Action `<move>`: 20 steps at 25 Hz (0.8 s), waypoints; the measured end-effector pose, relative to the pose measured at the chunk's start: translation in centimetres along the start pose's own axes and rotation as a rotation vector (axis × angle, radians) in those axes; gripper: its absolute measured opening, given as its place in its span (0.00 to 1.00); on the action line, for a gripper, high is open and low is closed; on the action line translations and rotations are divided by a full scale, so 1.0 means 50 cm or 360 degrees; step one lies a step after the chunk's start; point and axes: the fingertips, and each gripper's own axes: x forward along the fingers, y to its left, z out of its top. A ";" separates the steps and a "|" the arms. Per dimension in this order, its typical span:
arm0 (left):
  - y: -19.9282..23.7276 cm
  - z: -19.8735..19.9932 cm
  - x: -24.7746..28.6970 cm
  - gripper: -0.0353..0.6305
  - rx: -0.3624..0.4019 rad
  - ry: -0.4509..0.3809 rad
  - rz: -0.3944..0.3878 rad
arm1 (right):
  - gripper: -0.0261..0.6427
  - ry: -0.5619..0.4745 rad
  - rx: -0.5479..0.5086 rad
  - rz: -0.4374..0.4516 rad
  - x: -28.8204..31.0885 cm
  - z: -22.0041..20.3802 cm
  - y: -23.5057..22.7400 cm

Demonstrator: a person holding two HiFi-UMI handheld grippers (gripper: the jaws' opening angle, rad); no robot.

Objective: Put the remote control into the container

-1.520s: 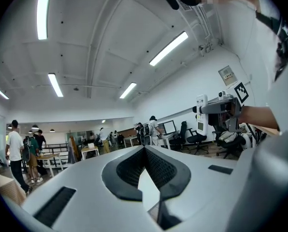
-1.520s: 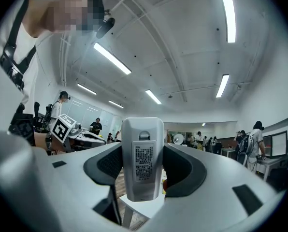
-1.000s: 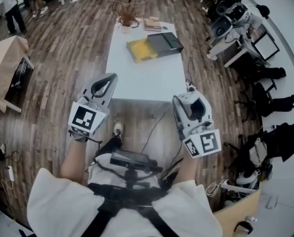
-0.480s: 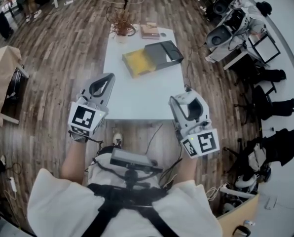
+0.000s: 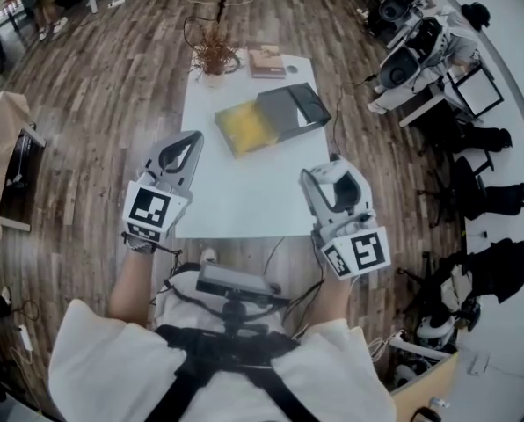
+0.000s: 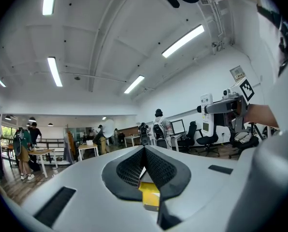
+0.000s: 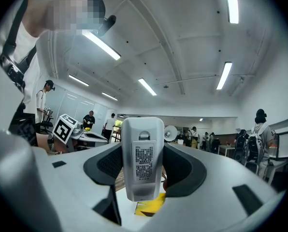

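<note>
In the right gripper view a white remote control stands upright between the jaws, label side toward the camera, and my right gripper is shut on it. The container, an open box with a yellow part and a dark grey part, lies on the white table ahead. In the head view my right gripper hovers over the table's near right corner. My left gripper hangs over the near left edge. Its jaws meet with nothing between them, and yellow shows below them.
A dried plant and stacked books stand at the table's far end. Robots, desks and office chairs crowd the right side. A cardboard box sits on the wooden floor at the left. People stand far back.
The table and its box have drawn nearer, and both grippers are now over its near edge. The grippers keep the same pose, and the remote stays held.
</note>
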 end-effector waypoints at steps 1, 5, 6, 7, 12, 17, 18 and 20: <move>0.009 -0.002 0.013 0.07 -0.0005 0.0001 0.0002 | 0.41 0.0004 0.0002 -0.0001 0.011 -0.003 -0.008; 0.034 -0.007 0.057 0.07 -0.0017 0.0004 -0.0006 | 0.41 0.0021 0.0011 -0.0004 0.051 -0.018 -0.036; 0.040 -0.010 0.065 0.07 -0.0018 0.0008 -0.0007 | 0.41 0.0023 0.0013 -0.0005 0.060 -0.021 -0.042; 0.045 -0.015 0.073 0.07 -0.0020 0.0015 -0.0007 | 0.41 0.0025 0.0014 -0.0007 0.069 -0.024 -0.047; 0.060 -0.036 0.103 0.07 -0.0027 0.0044 -0.0026 | 0.41 0.0044 0.0020 -0.0006 0.102 -0.037 -0.064; 0.069 -0.047 0.122 0.07 -0.0009 0.0062 -0.0051 | 0.41 0.0050 0.0030 -0.0016 0.125 -0.045 -0.074; 0.070 -0.049 0.122 0.07 -0.0013 0.0066 -0.0057 | 0.41 0.0056 0.0032 -0.0015 0.128 -0.047 -0.073; 0.073 -0.054 0.123 0.07 -0.0016 0.0071 -0.0070 | 0.41 0.0064 0.0029 -0.0012 0.133 -0.047 -0.070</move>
